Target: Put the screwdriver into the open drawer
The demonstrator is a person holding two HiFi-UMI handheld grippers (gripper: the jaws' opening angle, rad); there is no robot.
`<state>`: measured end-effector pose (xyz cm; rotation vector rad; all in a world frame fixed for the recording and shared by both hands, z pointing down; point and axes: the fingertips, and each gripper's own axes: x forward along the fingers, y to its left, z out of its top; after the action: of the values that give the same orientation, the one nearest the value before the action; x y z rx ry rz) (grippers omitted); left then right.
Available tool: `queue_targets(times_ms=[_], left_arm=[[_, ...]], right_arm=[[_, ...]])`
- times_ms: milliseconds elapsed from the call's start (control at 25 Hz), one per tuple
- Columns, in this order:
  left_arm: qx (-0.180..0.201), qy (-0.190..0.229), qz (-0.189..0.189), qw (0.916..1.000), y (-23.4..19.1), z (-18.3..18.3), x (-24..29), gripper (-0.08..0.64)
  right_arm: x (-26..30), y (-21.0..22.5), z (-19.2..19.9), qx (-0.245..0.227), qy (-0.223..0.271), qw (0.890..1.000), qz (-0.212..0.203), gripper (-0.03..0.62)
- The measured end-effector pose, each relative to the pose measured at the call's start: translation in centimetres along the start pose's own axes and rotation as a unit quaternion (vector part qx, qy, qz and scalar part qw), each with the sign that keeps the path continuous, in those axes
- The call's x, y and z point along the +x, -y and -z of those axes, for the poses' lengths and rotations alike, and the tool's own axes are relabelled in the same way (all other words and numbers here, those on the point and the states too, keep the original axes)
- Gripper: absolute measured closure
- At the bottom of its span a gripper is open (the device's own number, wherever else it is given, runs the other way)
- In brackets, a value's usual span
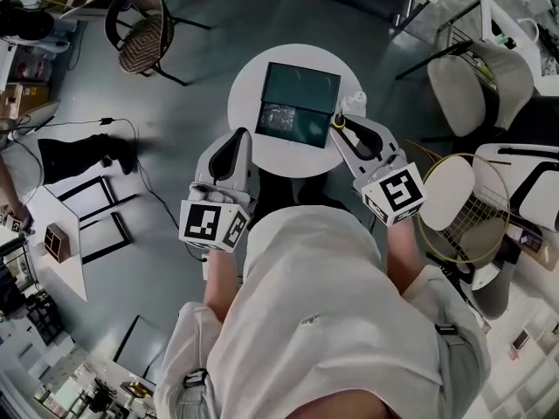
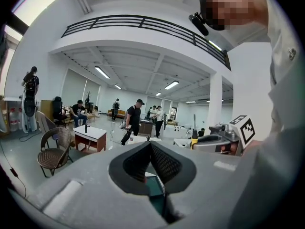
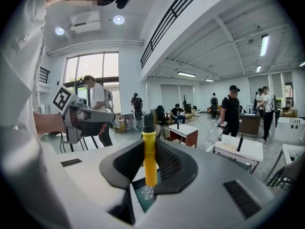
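In the head view both forearms reach up from the bottom of the frame toward the round white counter (image 1: 249, 85) at centre. The right tool (image 1: 341, 126) is clenched on the yellow handle of the screwdriver (image 3: 149, 157), which stands upright between its jaws, dark end up, at the right edge of the open drawer (image 1: 310, 129). The left tool (image 1: 238, 138) hovers at the counter's lower left rim, jaws together on nothing.
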<state>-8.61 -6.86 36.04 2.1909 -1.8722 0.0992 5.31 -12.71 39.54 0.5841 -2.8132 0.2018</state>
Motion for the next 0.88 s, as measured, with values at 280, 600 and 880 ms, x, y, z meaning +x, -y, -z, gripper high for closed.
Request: queue_targets(times_ms=[280,600,880], left_arm=[[-0.001,0.001,0.018,0.9998,-1.9,-0.9,1.3,0.549],[-0.015,-0.013,0.02,0.9996,-4.6,-0.2,2.4,0.549],[-0.033,-0.033,0.022,0.9987,-6.7,1.2,3.1,0.549]], right_arm=[[3.2,0.0,1.0,-0.008,-0.034,0.999,-0.001,0.514],[7.2,0.1,4.4,-0.002,-0.091,0.996,-0.015,0.514],[10.7,0.1,8.7,-0.005,-0.145,0.989,-0.022,0.514]])
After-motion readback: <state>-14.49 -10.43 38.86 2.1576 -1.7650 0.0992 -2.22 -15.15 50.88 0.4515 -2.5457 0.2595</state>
